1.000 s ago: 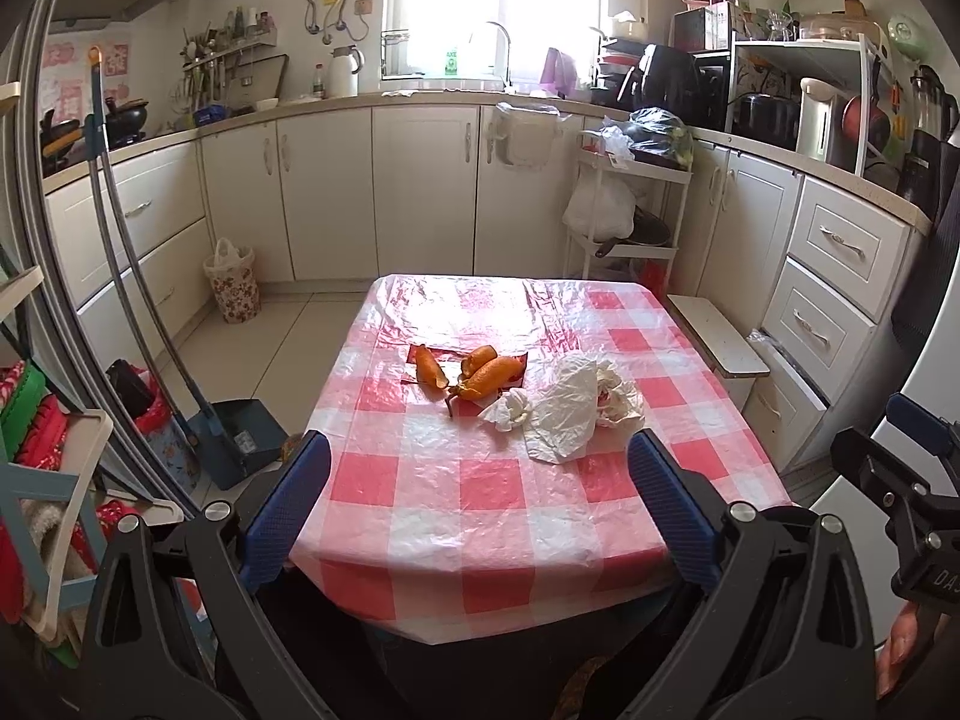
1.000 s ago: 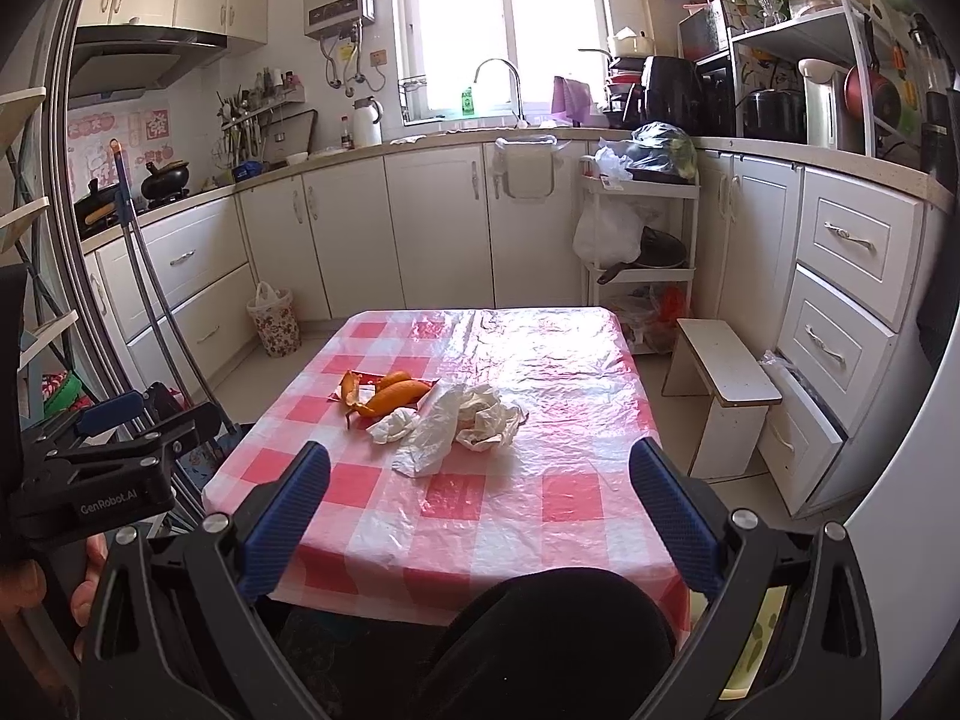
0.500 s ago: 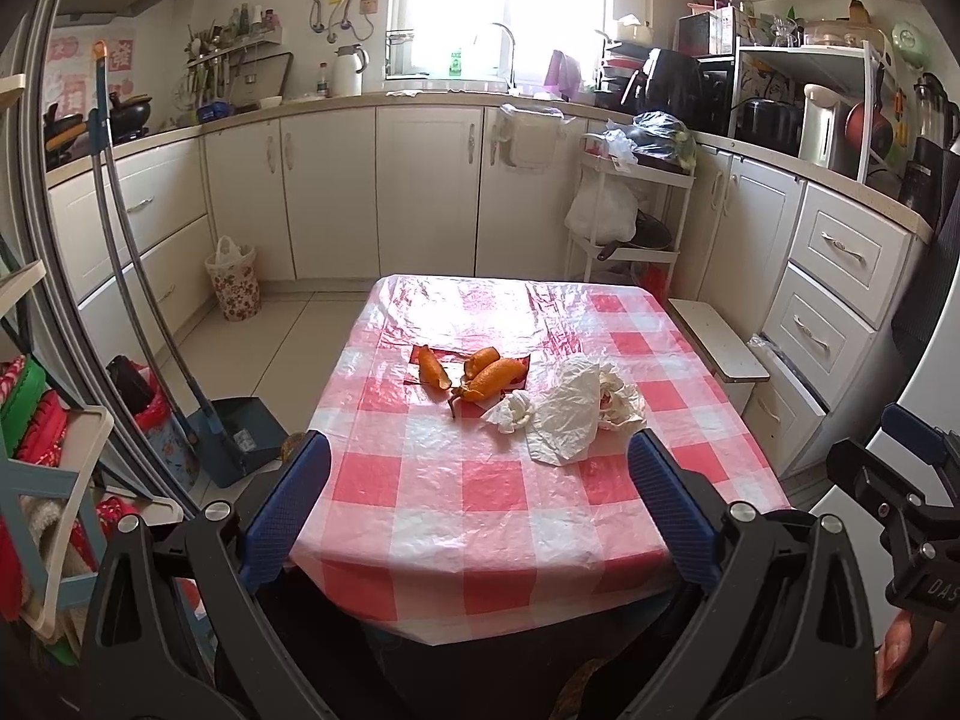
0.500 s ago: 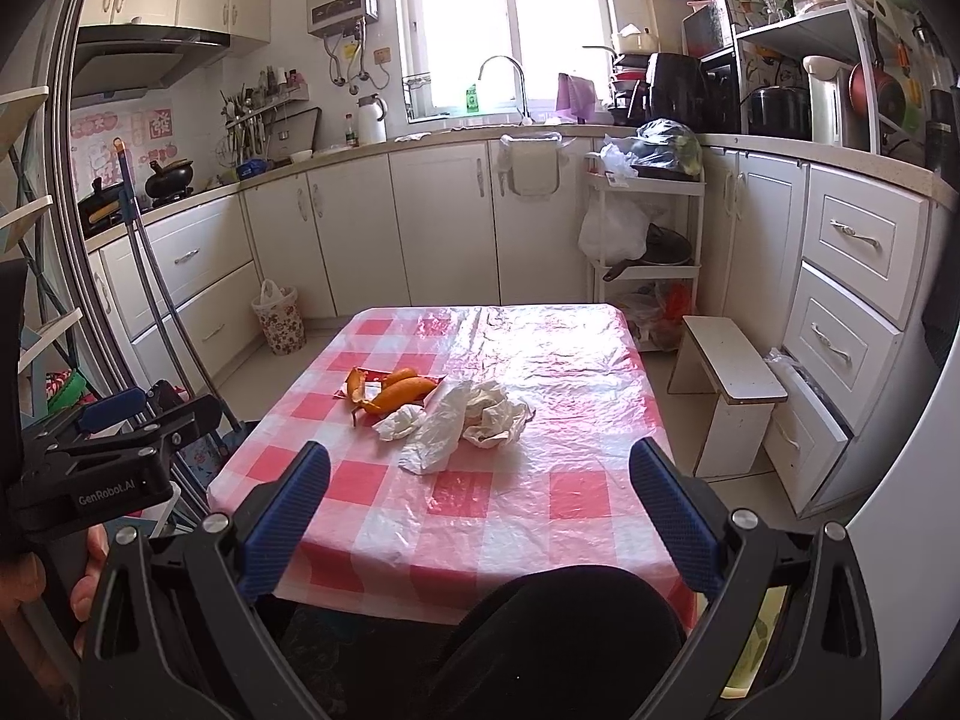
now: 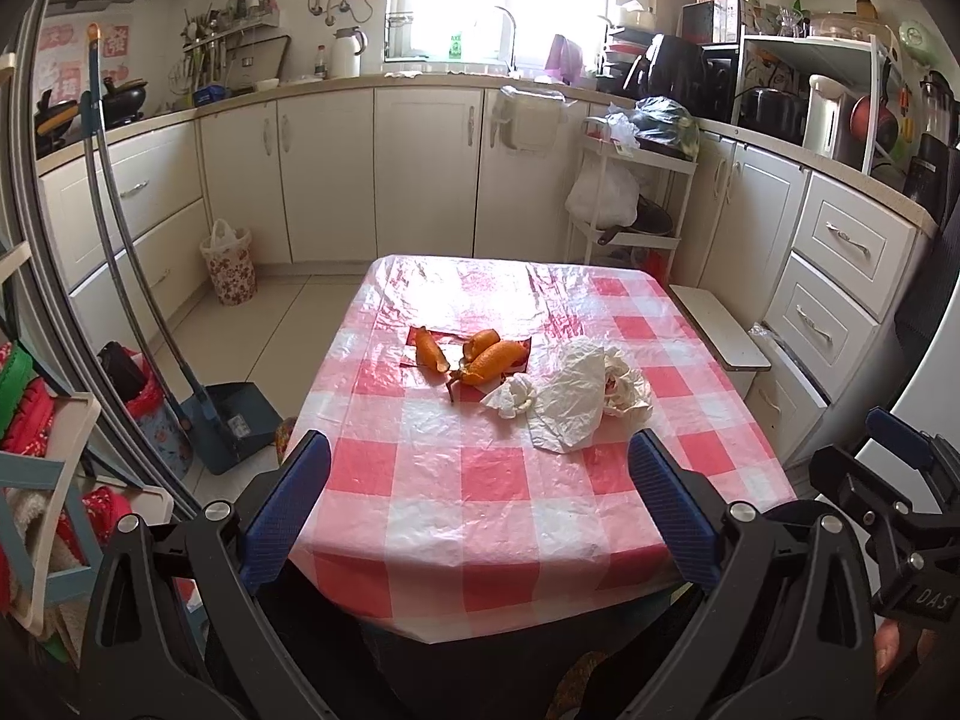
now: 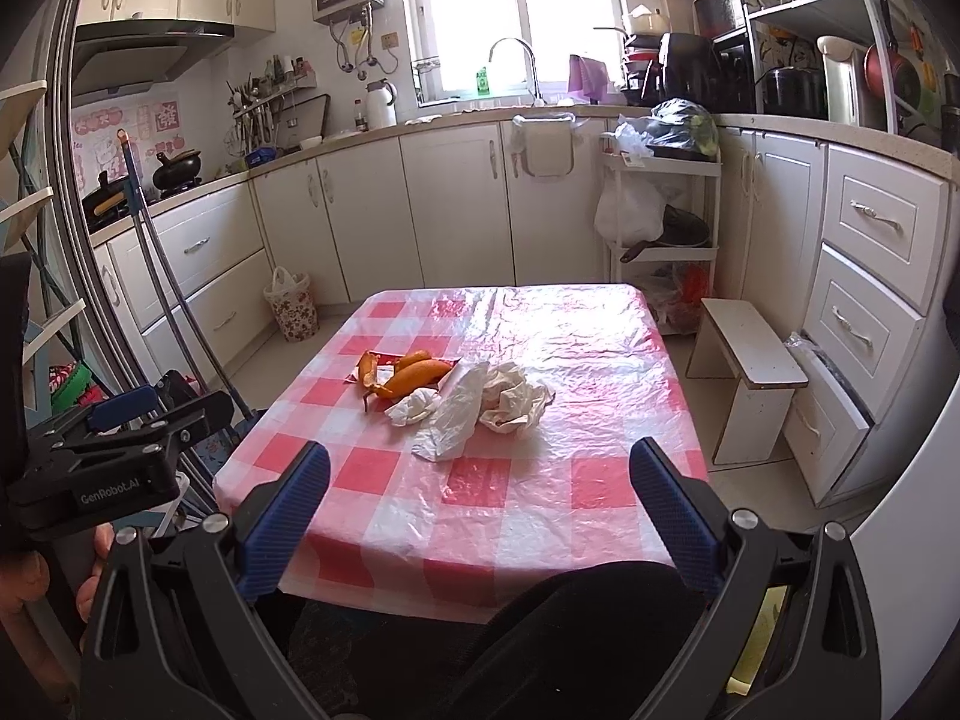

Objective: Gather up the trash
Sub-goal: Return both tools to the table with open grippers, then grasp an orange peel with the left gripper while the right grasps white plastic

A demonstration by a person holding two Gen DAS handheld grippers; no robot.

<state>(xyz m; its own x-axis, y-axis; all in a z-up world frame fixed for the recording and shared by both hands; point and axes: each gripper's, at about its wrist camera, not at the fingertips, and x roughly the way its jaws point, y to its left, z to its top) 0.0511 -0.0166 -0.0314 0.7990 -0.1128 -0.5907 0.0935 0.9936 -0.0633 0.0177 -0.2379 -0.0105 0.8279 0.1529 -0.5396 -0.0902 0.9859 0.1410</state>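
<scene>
Trash sits in one loose cluster near the middle of the bench [image 5: 420,498], on the red-and-white checked plastic cover. I count orange peels [image 5: 489,357] over a torn red wrapper [image 5: 521,354], a small crumpled tissue [image 5: 513,396], a flat white plastic bag [image 5: 570,402], and a bigger wad of paper [image 5: 624,387] just beside it.

Handling estimate: everything is light and soft. The tissue and wad should compress under the pads; I pinch them at the raised folds. The bag is thin and probably slippery against the cover, so I take it at a crinkled edge, not the flat. Peels are stiffer and curved (likely a bit greasy); I grip across a curled end.

Left hand-held gripper [image 5: 477,507] is spread wide, holding nothing, short of the near bench edge. Right hand-held gripper [image 6: 477,507] likewise, wide and empty.

Surroundings: a white step stool [image 6: 750,360] by the drawers to the right, a dustpan [image 5: 231,420] and broom handles on the floor to the left, a floral bin [image 5: 228,264] by the cabinets. Nothing lies between the grippers and the cluster. Risk: the cover may bunch up.
</scene>
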